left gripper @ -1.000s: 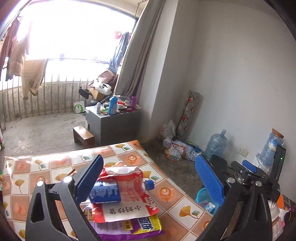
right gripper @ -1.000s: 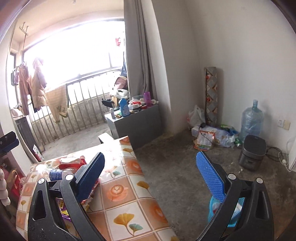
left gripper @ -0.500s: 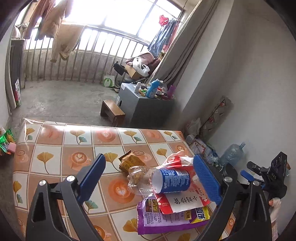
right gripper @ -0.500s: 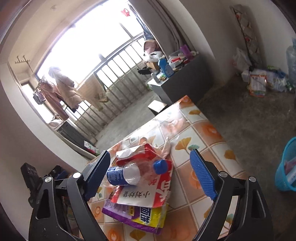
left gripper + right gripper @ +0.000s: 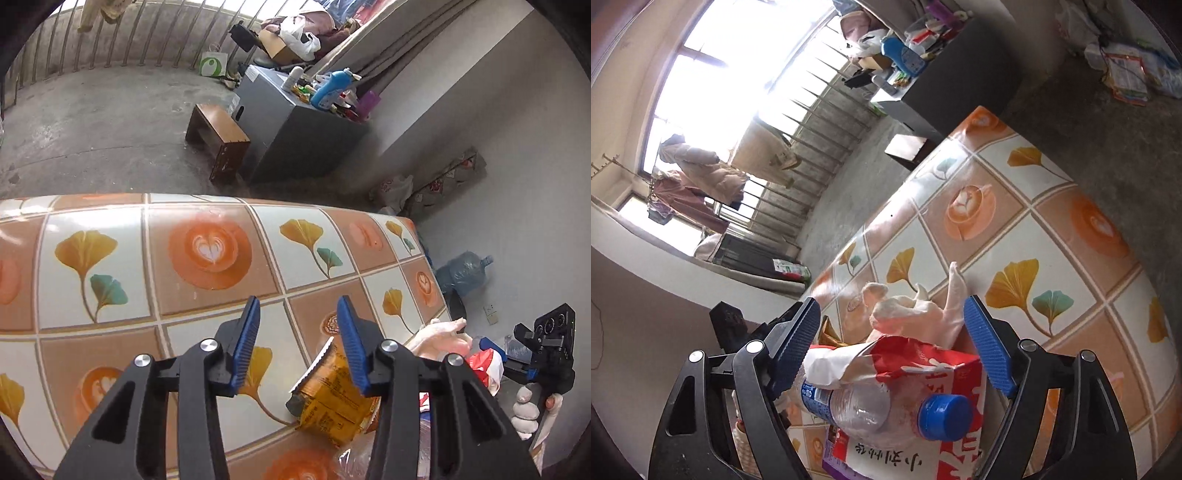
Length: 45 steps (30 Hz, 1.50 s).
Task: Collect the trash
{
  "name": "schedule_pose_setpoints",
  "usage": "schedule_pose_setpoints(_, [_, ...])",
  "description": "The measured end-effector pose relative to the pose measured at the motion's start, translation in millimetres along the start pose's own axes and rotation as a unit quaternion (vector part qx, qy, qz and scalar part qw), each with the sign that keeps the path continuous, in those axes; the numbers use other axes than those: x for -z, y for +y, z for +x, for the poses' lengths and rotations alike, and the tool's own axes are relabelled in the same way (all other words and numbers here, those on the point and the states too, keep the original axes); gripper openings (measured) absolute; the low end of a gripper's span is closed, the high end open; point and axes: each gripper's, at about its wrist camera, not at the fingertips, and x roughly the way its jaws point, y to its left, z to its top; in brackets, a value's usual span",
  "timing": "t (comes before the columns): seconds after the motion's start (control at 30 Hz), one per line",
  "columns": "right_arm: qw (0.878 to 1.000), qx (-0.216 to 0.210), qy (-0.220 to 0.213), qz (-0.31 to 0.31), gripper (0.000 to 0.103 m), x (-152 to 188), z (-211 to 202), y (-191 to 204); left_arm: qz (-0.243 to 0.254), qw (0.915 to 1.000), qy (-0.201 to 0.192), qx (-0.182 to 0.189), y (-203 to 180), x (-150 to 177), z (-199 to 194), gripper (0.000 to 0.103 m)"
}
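A pile of trash lies on the table's tile-patterned cloth (image 5: 207,254). In the left wrist view my left gripper (image 5: 300,343) hovers low over the cloth, its jaws closing. A crumpled yellow snack wrapper (image 5: 332,395) lies by the right pad, its torn edge poking into the gap, untouched by the pads. In the right wrist view my right gripper (image 5: 892,343) straddles the pile with its jaws closing slightly. Between them lie a red and white bag (image 5: 934,373), crumpled pale plastic (image 5: 916,314) and a clear bottle (image 5: 864,406) with a blue cap (image 5: 943,417). The pads touch nothing.
A purple packet (image 5: 831,458) lies under the bag. Beyond the table stand a wooden stool (image 5: 218,136), a grey cabinet (image 5: 295,140) with bottles on top, and a water jug (image 5: 465,273) by the wall. A hand (image 5: 528,410) grips the right gripper's handle at the table's right end.
Both grippers sank toward the table and rolled. The left one slid off the bottle to the yellow wrapper and its jaws narrowed a lot. The right one came in over the pile.
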Motion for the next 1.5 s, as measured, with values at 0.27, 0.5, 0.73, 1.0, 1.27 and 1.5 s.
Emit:
schedule_pose_setpoints(0.27, [0.993,0.007,0.119,-0.01,0.067,1,49,-10,0.002,0.9968,0.053,0.06,-8,32,28,0.018])
schedule_pose_setpoints(0.5, [0.987,-0.035,0.155,-0.03,0.049,31,41,3,-0.017,0.9957,0.059,0.07,-24,82,3,0.018])
schedule_pose_setpoints(0.73, [0.978,-0.046,0.189,-0.076,0.047,68,27,15,-0.015,0.9965,0.048,0.067,-49,137,-26,0.018])
schedule_pose_setpoints(1.0, [0.99,-0.041,0.1,-0.086,0.055,53,-24,22,-0.022,0.9997,-0.012,0.008,-60,148,-66,0.027])
schedule_pose_setpoints(1.27, [0.991,0.009,0.043,-0.123,0.06,32,-49,26,0.04,0.9966,-0.066,-0.028,-85,113,-100,0.036])
schedule_pose_setpoints(1.5, [0.982,0.045,0.078,-0.164,0.06,17,-5,32,0.045,0.9976,-0.045,-0.026,-88,105,-87,0.036])
